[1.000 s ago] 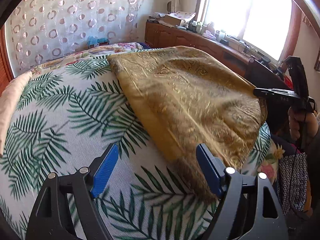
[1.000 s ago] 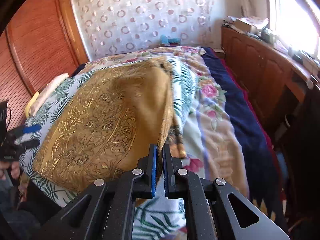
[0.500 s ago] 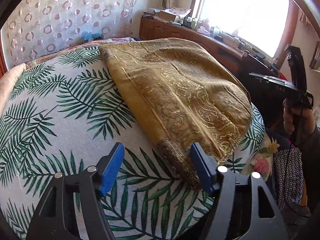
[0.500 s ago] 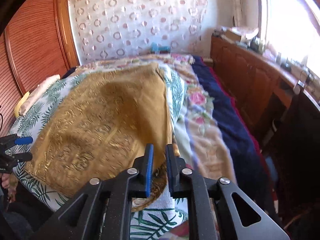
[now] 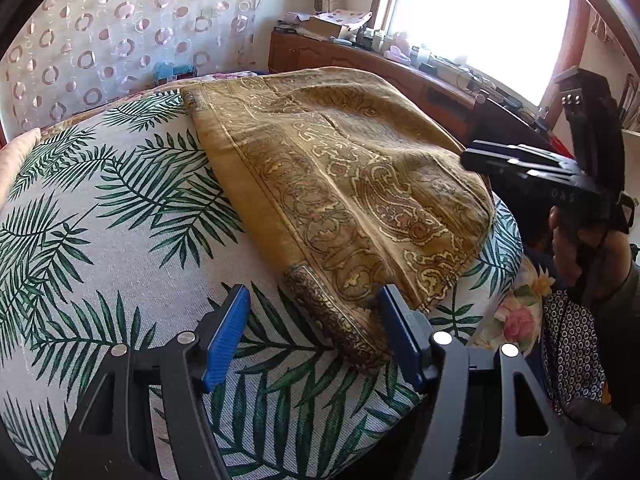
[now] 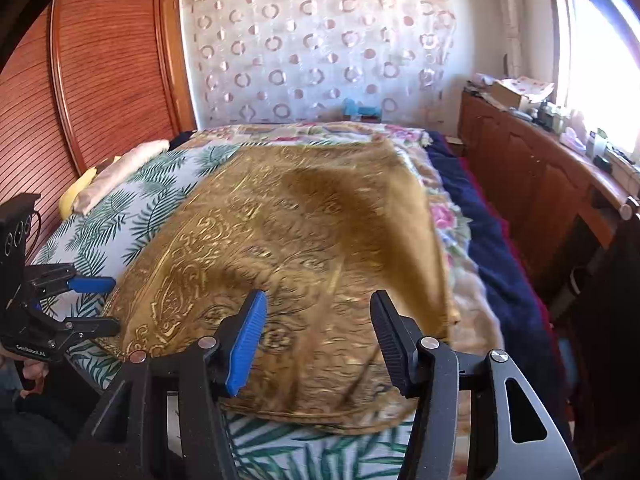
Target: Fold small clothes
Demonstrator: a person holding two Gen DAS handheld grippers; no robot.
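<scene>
The golden patterned cloth (image 6: 304,248) serves as the landmark: it lies spread on the bed, resting on the palm-leaf sheet (image 5: 120,208) and reaching toward the floral blanket (image 6: 444,216) on its right side in the right wrist view. Farthest to the left of the cloth in that view stand the wooden slatted doors (image 6: 100,72), and below them a pale pillow (image 6: 120,168) lies at the sheet's edge. Nearer, at the cloth's left corner, the left tool (image 6: 94,304) is held by a hand, its blue-padded fingers (image 6: 92,284) standing apart. In the left wrist view the left tool (image 5: 316,336) straddles the cloth's dark embroidered corner; the pads stand clear of the fabric on either side, so nothing is clamped. Moving across to the cloth's near edge, the right tool (image 6: 318,336) hangs over the fabric with its jaws opening; the cloth lies beneath and between the fingers, but the pads do not press on it. Behind the cloth, a curtain with ring patterns (image 6: 320,48) covers the far wall. To the right of the cloth, past the floral blanket, a dark blue blanket (image 6: 492,216) runs along the bed's edge, and beyond it a long wooden cabinet (image 6: 532,172) carries boxes and small clutter under a bright window (image 5: 480,20).
</scene>
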